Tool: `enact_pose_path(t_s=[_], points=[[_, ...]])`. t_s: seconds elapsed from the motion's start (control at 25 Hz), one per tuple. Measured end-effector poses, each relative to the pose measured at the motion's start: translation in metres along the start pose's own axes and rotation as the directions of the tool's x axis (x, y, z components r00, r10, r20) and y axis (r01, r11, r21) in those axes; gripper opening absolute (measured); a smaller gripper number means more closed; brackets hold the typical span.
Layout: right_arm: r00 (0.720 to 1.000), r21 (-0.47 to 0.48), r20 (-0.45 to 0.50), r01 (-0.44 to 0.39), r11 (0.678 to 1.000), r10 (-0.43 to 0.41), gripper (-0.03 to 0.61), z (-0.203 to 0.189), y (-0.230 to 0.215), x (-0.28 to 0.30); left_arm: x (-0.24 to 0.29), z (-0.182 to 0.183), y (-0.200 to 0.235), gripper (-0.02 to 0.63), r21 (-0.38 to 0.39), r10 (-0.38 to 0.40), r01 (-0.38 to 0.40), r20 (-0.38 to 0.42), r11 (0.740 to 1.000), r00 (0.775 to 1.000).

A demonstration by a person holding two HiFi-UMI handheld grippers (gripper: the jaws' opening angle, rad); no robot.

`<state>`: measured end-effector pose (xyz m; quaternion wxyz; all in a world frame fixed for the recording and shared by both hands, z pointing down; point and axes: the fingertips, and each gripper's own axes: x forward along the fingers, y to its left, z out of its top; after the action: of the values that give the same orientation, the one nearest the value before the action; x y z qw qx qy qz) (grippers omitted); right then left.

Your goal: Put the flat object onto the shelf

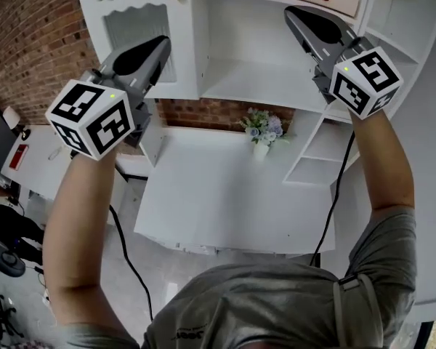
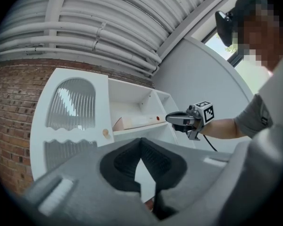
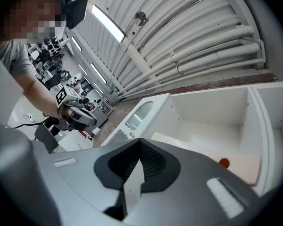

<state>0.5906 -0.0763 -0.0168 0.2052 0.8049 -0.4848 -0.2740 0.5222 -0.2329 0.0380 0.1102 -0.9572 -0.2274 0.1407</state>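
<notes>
The left hand-held gripper and the right hand-held gripper are hovering raised before the white cabinet, both clenching shut on nothing, while the flat object, a pale box with a red dot, is lying on the upper shelf near the right one.

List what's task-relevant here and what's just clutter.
Job: flat pale-beige board with red dot, already lying on a shelf; white shelf unit.
Lying about: small white vase of flowers; white desk; ribbed-glass cabinet door; red brick wall.
</notes>
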Motion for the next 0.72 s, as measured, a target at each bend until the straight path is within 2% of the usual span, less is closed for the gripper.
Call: enact_pose_path(t_s=[0.16,0.4,0.56,0.72], points=[[0.996,0.094,0.028,-0.091,0.991,0.089,0.009,-0.020,0.055,0.015,-0.036,-0.022,-0.013,-0.002,0.007,0.040,-0.040,-0.024,0.999,0.999],[0.965,0.196,0.057,-0.261,0.945,0.255,0.009,-0.043,0.158,0.028,-0.113,-0.056,-0.032,-0.002,-0.002,0.140,-0.140,-0.071,0.990,0.988],[0.913,0.257,0.093,-0.407,0.876,0.397,0.009,-0.047,0.243,0.043,-0.185,-0.085,-0.031,-0.002,-0.052,0.262,-0.270,-0.129,0.962,0.957],[0.844,0.340,0.157,-0.533,0.775,0.512,0.009,-0.059,0.327,0.056,-0.252,-0.128,-0.037,-0.002,-0.065,0.366,-0.385,-0.198,0.921,0.909]])
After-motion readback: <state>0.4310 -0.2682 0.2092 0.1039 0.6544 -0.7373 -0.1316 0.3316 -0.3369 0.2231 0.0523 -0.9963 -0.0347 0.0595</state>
